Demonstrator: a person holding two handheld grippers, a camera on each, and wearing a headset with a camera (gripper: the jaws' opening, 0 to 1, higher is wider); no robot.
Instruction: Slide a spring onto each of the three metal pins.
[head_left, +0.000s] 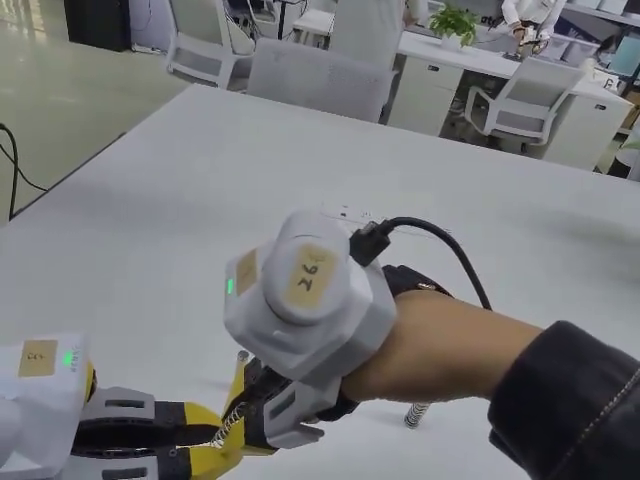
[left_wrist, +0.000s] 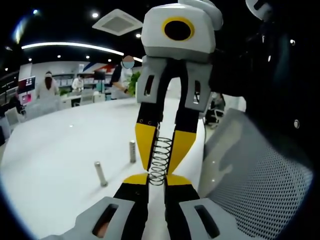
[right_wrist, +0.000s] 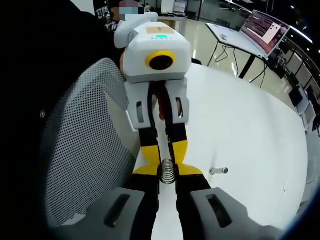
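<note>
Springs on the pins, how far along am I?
Done: perhaps one. The table spring stands upright, and whether a pin is inside it is unclear. In hand: the left claw and right claw both grip the held spring. Left: the near pin and far pin stand bare.

I am working in an open-plan office: swivel chairs (head_left: 510, 110) are standing at long white desks (head_left: 430, 95), a laptop (right_wrist: 265, 27) is glowing open, and a potted plant (head_left: 455, 22) is sitting on one desk.
</note>
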